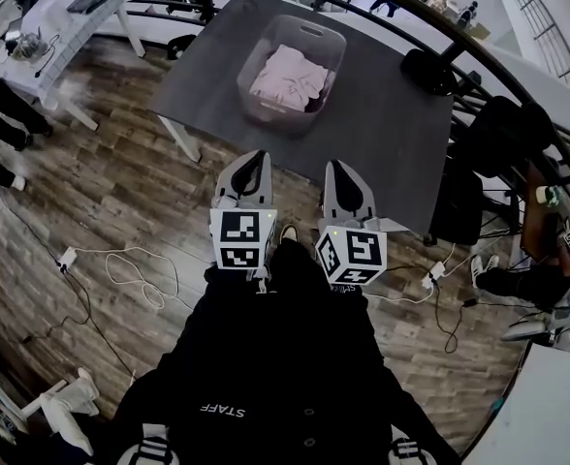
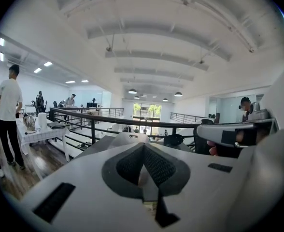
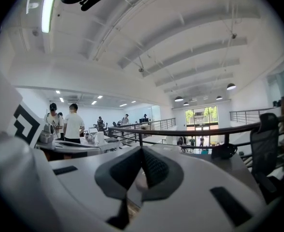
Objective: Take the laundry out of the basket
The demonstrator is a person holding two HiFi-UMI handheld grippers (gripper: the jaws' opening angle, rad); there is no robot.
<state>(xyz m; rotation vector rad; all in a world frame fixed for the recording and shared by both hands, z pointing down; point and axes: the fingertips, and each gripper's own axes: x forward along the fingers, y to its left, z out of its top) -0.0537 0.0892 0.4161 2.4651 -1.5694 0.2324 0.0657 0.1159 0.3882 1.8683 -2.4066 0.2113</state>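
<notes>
Head view, looking steeply down: holding the left gripper [image 1: 254, 163] and the right gripper [image 1: 340, 174] side by side, close in front of the chest, tips aiming forward at the dark table [image 1: 382, 134]. Pressing both pairs of tongs together on nothing, as borne out in the left gripper view and the right gripper view, with the ribbed pads [image 2: 156, 166] meeting and only air and the railing [image 2: 84, 120] beyond them. Standing back from the table edge on the wooden floor [image 1: 120, 201], so probably pausing in a ready pose rather than reaching.

Sitting well apart from both grippers, toward the far middle of the table: the translucent basket [image 1: 316, 39], open side up and so leaving free access from above. Lying bunched inside it, below the rim: the pale pink and white laundry [image 1: 287, 76], none of it out yet by the look of things. Calling, judging from this, for a step forward and a spreading of the tongs before any grab.

Reading, on the black top [image 1: 266, 356], the word "STAFF" [image 1: 220, 411], appearing upside down from this camera. Showing on each gripper's cube only black-and-white square markers, no letters. Finding no legible brand or label on the basket, the table or the laundry.
</notes>
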